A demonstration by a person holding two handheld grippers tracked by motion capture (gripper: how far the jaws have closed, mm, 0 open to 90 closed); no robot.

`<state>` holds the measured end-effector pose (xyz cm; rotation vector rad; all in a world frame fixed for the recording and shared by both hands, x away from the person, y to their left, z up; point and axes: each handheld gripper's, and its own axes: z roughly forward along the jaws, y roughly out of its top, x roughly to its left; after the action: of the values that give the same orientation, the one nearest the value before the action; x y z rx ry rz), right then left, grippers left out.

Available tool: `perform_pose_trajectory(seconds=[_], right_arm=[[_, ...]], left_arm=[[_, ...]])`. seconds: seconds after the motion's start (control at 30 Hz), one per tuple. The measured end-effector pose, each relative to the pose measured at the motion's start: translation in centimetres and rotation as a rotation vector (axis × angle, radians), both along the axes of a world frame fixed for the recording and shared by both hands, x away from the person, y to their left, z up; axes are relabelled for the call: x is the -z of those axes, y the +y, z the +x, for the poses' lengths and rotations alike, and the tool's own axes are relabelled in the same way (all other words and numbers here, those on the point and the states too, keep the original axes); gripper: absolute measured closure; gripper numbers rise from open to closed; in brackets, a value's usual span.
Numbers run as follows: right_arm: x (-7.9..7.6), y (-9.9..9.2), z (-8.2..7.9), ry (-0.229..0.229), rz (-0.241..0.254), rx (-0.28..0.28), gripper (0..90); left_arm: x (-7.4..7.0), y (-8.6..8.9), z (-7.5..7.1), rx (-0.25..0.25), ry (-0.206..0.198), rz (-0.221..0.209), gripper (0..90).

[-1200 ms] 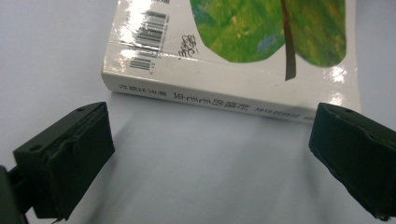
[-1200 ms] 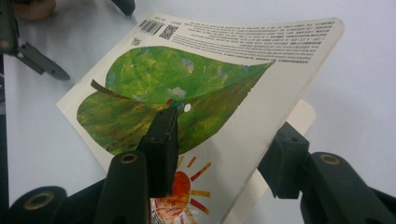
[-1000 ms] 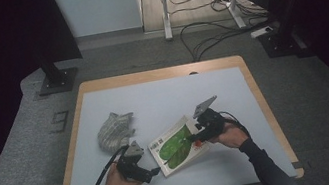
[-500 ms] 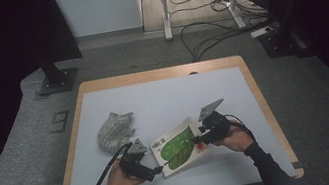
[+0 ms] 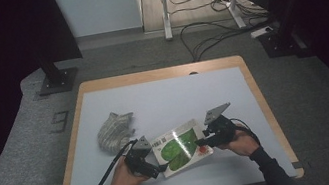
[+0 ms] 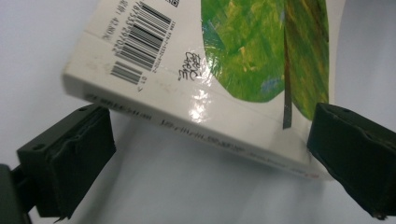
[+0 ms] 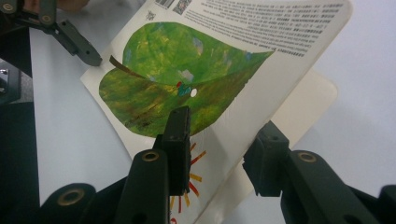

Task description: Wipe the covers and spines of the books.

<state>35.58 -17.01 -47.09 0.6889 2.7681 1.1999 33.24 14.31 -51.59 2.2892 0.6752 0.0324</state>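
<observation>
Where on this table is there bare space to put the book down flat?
The far half of the table, beyond the grey cloth and the book, is bare, as is the right strip past the right gripper. The near middle is crowded: the book sits between the left gripper and the right one.

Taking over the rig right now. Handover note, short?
Left gripper: open, jaws either side of the book's spine at its near left corner, pads not clearly pressing.
Right gripper: shut on the book's right cover edge, raising it; a page shows beneath.
Book lies near the front of the table, green leaf side up. Grey cloth sits apart to its left.
Done: cover pinched and partly lifted.
Left: probably swing the cover fully open while the left gripper steadies the spine.
</observation>
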Motion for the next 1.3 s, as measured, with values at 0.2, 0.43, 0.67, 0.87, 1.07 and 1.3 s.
perform_pose_trajectory(seconds=[0.2, 0.43, 0.67, 0.87, 1.07, 1.3], right_arm=[[0.2, -0.5, 0.0, 0.019, 0.018, 0.002, 63.6], [1.3, -0.5, 0.3, 0.045, -0.02, 0.068, 52.6], [1.0, -0.9, 0.4, 0.03, 0.009, 0.105, 46.8], [1.0, -0.8, 1.1, 0.015, -0.003, 0.169, 34.5], [1.7, 0.1, 1.8, 0.063, 0.011, 0.173, 29.3], [1.5, 0.1, 2.3, 0.108, 0.051, 0.19, 38.4]], left_arm=[[-0.5, -0.4, -0.1, -0.005, -0.022, 0.002, 4.1], [-1.6, 0.0, -0.3, -0.037, -0.052, -0.023, 19.2], [-2.0, 0.0, -0.2, -0.055, -0.061, -0.037, 25.2], [-2.4, 0.1, -0.3, -0.059, -0.07, -0.041, 30.2], [-2.6, 0.2, -0.2, -0.068, -0.054, -0.051, 33.5], [-3.2, 0.4, 0.1, -0.08, -0.028, -0.074, 41.1]])
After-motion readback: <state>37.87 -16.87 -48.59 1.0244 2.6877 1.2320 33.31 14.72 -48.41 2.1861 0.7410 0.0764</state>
